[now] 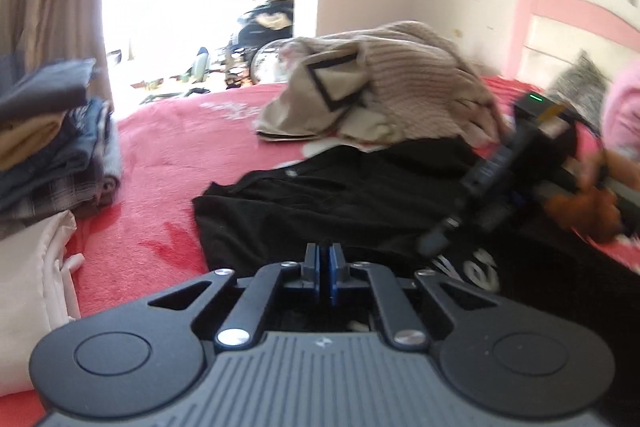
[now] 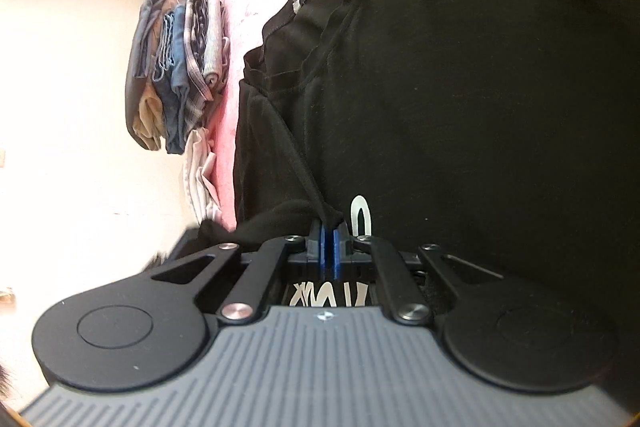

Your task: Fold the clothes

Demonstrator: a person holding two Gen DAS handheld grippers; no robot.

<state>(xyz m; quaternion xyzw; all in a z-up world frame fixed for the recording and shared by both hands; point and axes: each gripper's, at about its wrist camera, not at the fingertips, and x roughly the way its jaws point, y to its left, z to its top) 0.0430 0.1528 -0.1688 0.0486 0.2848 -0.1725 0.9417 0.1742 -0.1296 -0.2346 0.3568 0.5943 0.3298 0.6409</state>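
On the red bed, the right gripper (image 2: 329, 227) pinches the black shirt (image 2: 460, 87) — seemingly its edge.

left gripper (image 1: 325, 255) matte black linkage arms, silver screw heads, blue pads inside grey fingers (image 1: 311, 261), ribbed grey housing with round black discs at 4 and 8 o'clock, right gripper (image 2: 329, 233) identical build, green LED on its black body, fluffy pink sleeve (image 1: 622, 115) at 3 o'clock
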